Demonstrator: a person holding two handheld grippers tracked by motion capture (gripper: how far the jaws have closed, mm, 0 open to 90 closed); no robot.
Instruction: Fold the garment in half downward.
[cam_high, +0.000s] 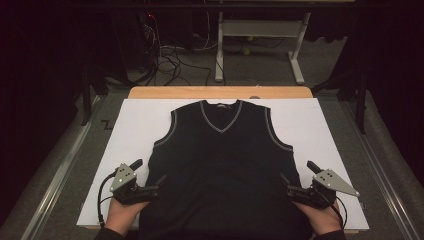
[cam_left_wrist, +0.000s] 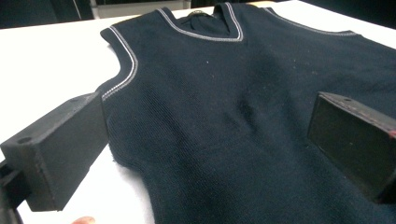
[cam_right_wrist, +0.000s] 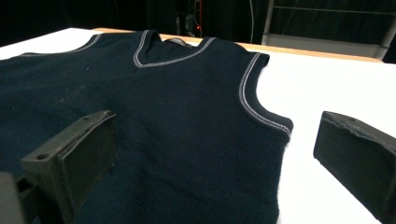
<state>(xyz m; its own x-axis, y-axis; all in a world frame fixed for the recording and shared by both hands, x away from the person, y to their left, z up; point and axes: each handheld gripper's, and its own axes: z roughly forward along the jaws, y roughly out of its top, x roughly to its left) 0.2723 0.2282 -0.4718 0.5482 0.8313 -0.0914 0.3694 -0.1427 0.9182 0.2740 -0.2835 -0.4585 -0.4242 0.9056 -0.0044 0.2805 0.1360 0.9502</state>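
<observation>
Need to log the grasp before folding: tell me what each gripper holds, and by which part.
Nothing is held. The left gripper and the right gripper both stand open, each straddling a side edge of the vest without gripping it.

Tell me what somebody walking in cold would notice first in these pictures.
A dark sleeveless V-neck vest with pale trim lies flat in the middle of the white table cover, neck toward the far edge. At its lower side seams sit the left tool and the right tool, each hand-held with jaws wide open astride the vest's edge, gripping nothing.
</observation>
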